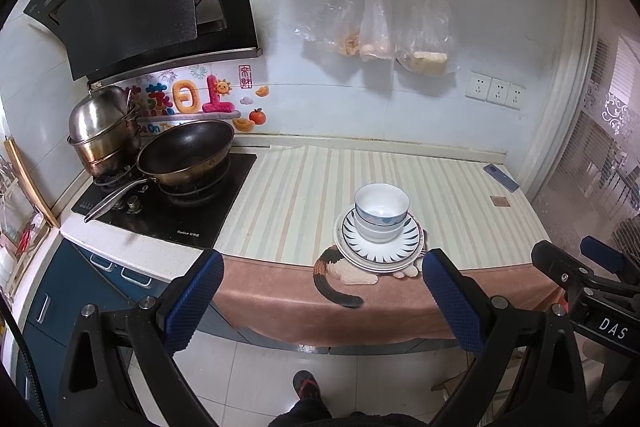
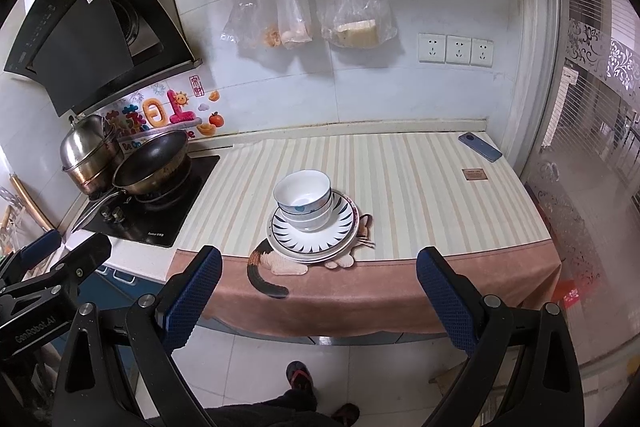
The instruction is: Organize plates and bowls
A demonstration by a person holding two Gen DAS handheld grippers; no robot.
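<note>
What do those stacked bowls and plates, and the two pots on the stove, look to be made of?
The bowls and plates look like glazed ceramic or porcelain: glossy white with blue painted patterns, though melamine can't be ruled out. The lidded pot appears to be polished stainless steel, mirror-bright with browned heat stains lower down. The wok seems metal too, its inside dark, either coated or seasoned.

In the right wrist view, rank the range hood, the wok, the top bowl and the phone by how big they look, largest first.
1. Range hood
2. Wok
3. Top bowl
4. Phone
This is apparent size only: the fisheye lens warps the edges, and the bowl sits nearer the camera than the wok.
</note>
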